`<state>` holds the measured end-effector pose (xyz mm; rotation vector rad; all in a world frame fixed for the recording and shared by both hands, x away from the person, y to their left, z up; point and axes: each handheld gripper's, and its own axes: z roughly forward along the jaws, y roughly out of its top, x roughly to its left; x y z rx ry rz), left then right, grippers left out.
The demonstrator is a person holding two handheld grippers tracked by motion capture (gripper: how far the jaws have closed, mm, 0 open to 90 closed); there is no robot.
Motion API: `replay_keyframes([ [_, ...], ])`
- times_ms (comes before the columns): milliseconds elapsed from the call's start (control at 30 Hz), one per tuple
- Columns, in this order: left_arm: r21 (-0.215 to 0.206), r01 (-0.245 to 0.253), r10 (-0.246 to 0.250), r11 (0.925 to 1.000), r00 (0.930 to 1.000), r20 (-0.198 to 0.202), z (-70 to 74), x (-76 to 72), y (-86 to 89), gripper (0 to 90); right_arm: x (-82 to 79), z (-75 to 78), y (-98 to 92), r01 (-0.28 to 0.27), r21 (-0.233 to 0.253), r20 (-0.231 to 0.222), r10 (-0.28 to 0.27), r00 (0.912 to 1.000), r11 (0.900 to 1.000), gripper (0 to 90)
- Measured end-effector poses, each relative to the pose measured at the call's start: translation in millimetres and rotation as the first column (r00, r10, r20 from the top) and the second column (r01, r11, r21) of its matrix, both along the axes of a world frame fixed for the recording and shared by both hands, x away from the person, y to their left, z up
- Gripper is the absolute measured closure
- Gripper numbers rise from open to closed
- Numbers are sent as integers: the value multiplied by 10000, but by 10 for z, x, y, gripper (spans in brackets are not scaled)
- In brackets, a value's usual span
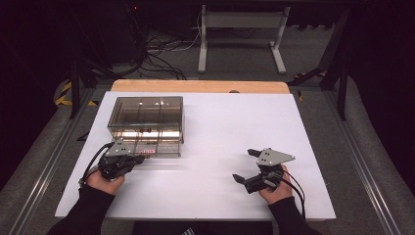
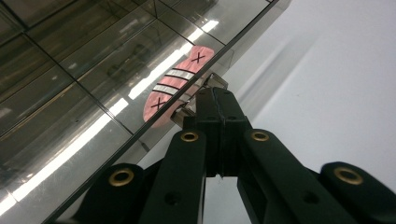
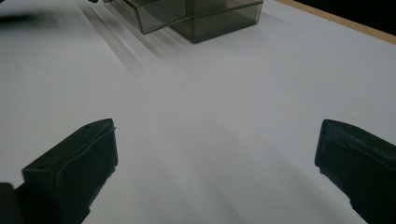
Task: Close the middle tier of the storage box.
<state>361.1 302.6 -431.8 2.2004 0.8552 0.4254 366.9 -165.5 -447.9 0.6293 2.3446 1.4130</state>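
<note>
Nearest me the right hand-held gripper hovers wide open over the white table, well apart from the box, while the left hand-held gripper, jaws pinched shut on a small metal latch, meets the near front edge of the smoky clear box at the table's far left.

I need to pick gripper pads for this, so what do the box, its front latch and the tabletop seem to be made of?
The box looks like smoke-tinted transparent plastic, glossy: light streaks reflect off it and inner dividers show through. The latch that the left gripper pinches seems shiny metal, though it is small. The table appears matte white board, with a wood-coloured edge at the far side.
</note>
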Motion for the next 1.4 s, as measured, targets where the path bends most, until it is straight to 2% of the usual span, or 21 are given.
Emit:
replay_keyframes([
  [267,65,-155,155,9999,9999,51,-7,56,-18,896,0,0,1,1,-12,3,-1,10000,10000,0],
  [633,-127,-413,415,9991,9990,182,9,128,-6,896,0,-1,1,5,-19,-3,-5,10000,10000,0],
  [1067,-163,-715,722,9973,9964,435,5,223,0,896,2,-2,1,0,-16,-8,0,10000,10000,0],
  [1400,-509,-975,996,9939,9942,410,-18,291,12,896,3,-2,0,5,-17,-17,-5,10000,10000,0],
])
